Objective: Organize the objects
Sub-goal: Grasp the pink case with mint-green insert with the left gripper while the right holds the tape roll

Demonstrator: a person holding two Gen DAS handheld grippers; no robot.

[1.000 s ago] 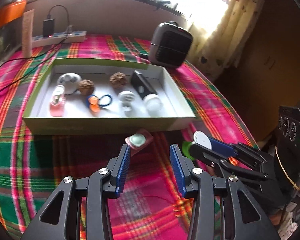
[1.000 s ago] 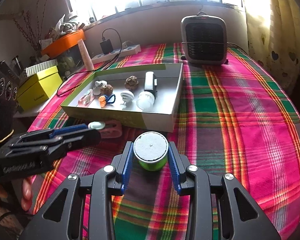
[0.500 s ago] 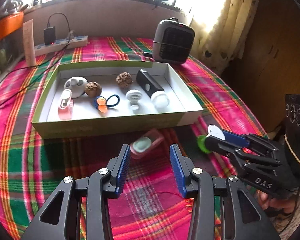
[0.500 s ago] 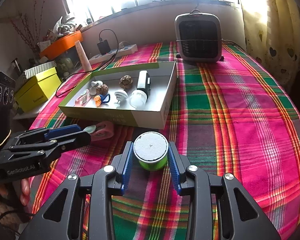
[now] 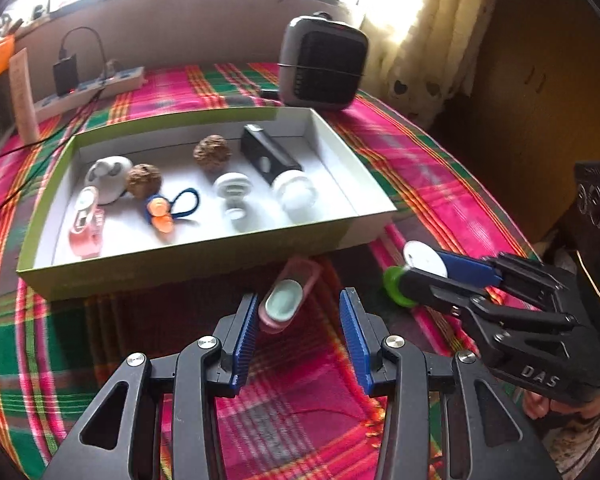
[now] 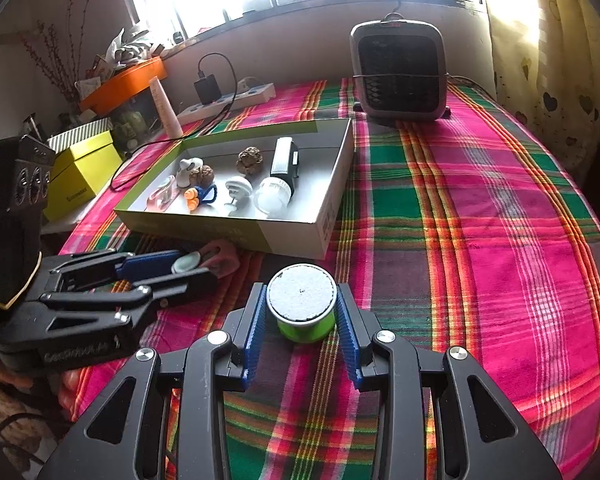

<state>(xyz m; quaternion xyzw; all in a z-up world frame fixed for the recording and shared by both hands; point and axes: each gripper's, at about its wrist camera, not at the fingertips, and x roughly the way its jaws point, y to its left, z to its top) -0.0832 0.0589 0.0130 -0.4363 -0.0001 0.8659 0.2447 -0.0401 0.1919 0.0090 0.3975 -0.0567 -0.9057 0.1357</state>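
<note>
On the worktop covered by a pink and green plaid cloth [image 6: 480,208], the sorting looks mostly done, in my judgement. One shallow cardboard box with green outer walls [image 5: 204,254] stands toward the far left part of the worktop and already holds eight things: one black torch with a white head [image 5: 274,162], one white earbud case [image 5: 104,172], one pink clip-shaped case [image 5: 85,220], one white round knob [image 5: 232,190], one blue hair tie with orange beads [image 5: 168,210] and two brown wrinkled walnuts [image 5: 213,152].

Two things are left outside, both near the front wall of the box, toward the near edge of the worktop. One small green jar with a white round lid [image 6: 303,304] is in the right claw [image 6: 302,312], whose blue pads are closed against its sides. One small pink case with a pale green top [image 5: 286,300] lies on the cloth just before the box; the left claw [image 5: 298,320] is half open around its near end and grips nothing.

What remains, I think, is to put these two things into the box.
</note>
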